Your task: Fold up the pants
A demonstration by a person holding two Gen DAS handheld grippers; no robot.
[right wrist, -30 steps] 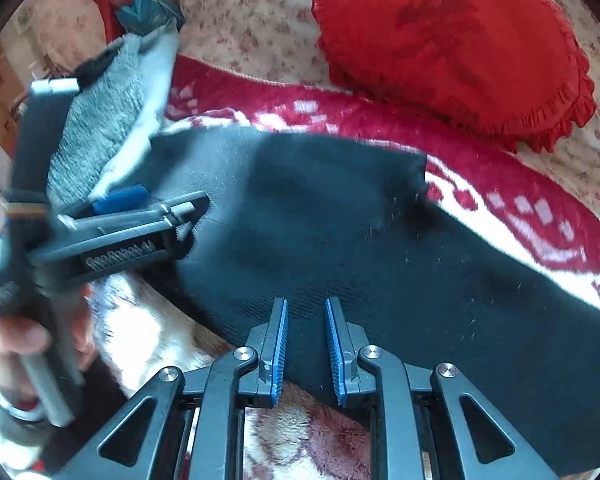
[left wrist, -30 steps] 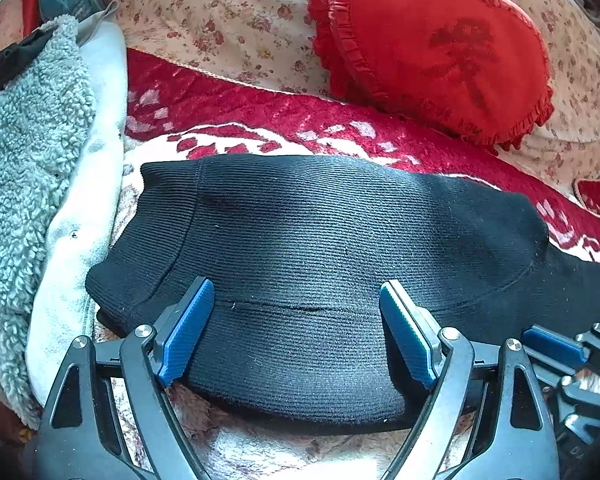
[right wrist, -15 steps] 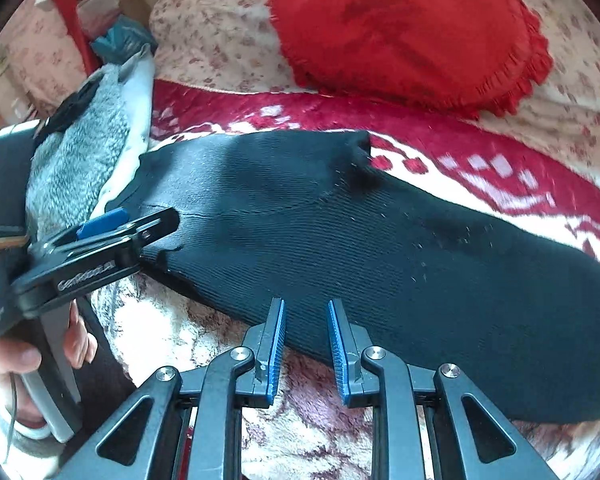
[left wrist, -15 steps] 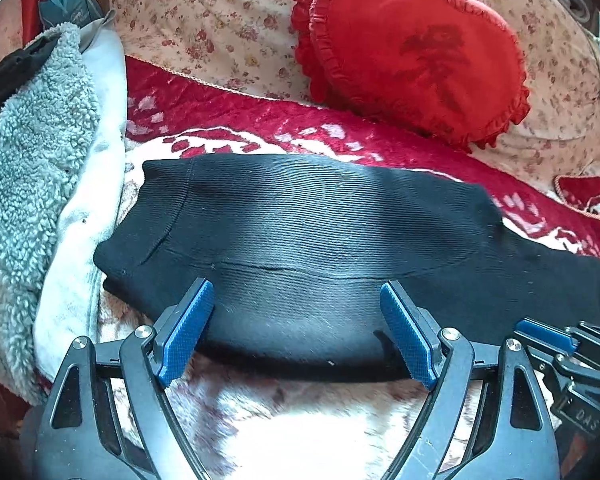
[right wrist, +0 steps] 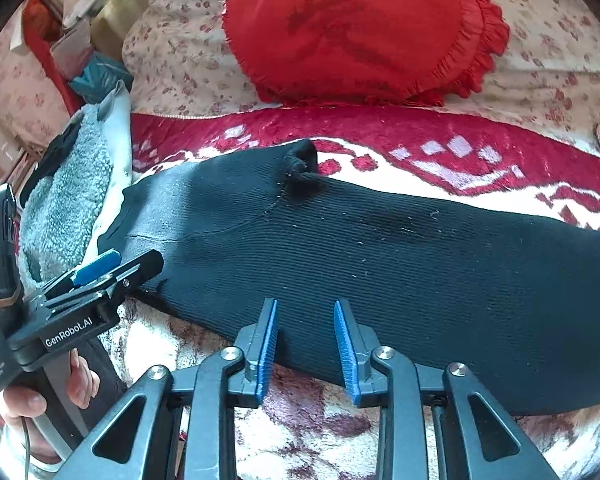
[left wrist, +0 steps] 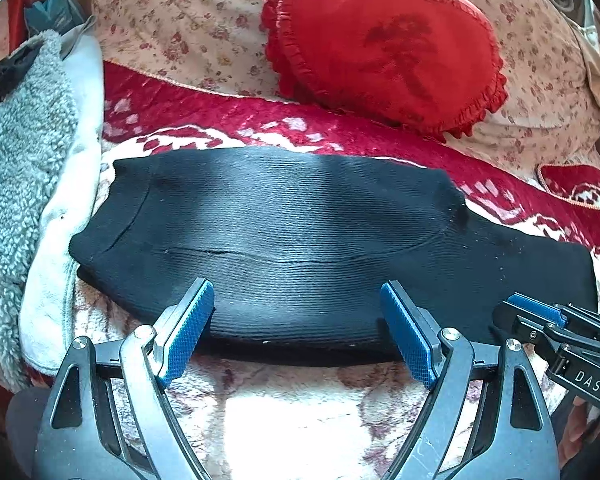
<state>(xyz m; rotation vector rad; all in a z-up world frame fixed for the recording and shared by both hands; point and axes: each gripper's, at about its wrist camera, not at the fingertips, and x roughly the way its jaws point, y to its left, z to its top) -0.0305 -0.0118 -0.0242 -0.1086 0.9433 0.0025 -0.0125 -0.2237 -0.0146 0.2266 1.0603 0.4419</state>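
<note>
Now both tools have backed off: the black pants (left wrist: pixel 300 240) lie flat on the red-and-cream blanket (left wrist: pixel 300 412). Left gripper (left wrist: pixel 298 336) gapes wide and empty, while right gripper (right wrist: pixel 306 344), slightly parted, has widened a touch.

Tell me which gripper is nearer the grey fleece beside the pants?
Left. The left gripper sits open at the black pants' near edge, close to the grey fleece. The right gripper is farther along the leg, away from it.
</note>
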